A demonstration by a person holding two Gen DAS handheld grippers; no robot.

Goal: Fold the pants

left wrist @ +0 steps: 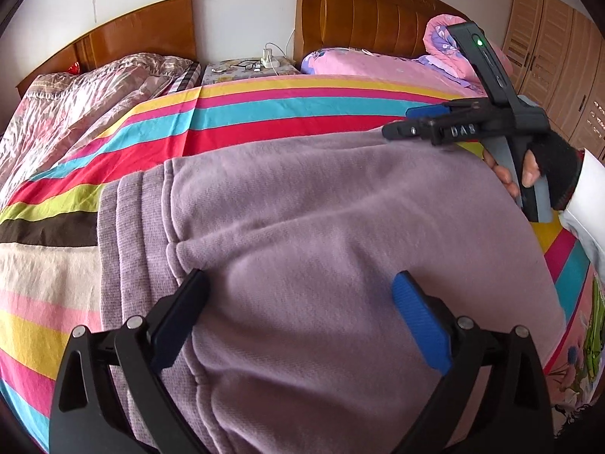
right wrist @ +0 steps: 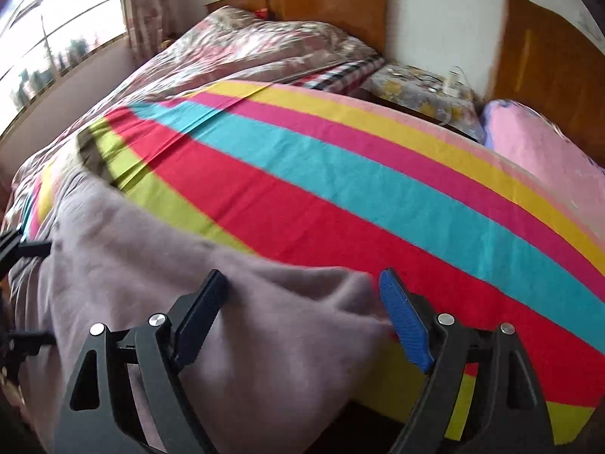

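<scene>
1. One pair of pants (left wrist: 321, 234), mauve fleece, lying on the striped sheet (left wrist: 264, 113) of the near bed. Ribbed waistband (left wrist: 124, 227) at left in the left wrist view; fabric bunched, not flat.
2. Two grippers. Left gripper (left wrist: 300, 310): jaws wide apart, low over the pants, one finger black, one blue (left wrist: 419, 325); nothing between them.
3. Right gripper (right wrist: 302, 310): jaws wide apart over the pants' far edge (right wrist: 227, 321), where fabric meets the sheet (right wrist: 340, 189). Blue finger (right wrist: 404, 321) sits at the fabric's edge fold; can't tell if it touches. This view is motion-blurred.
4. From the left wrist view the right gripper (left wrist: 401, 123) is seen side-on, at the pants' far-right edge, fingers pointing left, roughly level. Gloved hand (left wrist: 544, 166) wraps the handle, bare fingertips showing; green LED lit on the top unit.
5. Two beds, two wooden headboards (left wrist: 363, 11). Far-left bed carries one floral quilt (left wrist: 75, 102); near bed has one pink pillow (left wrist: 378, 66) at its head.
6. One nightstand (left wrist: 245, 66) between the beds: glasses, a white plug block and cables on top.
7. Wardrobe (left wrist: 559, 64) at far right; window (right wrist: 56, 19) at left in the right wrist view.
</scene>
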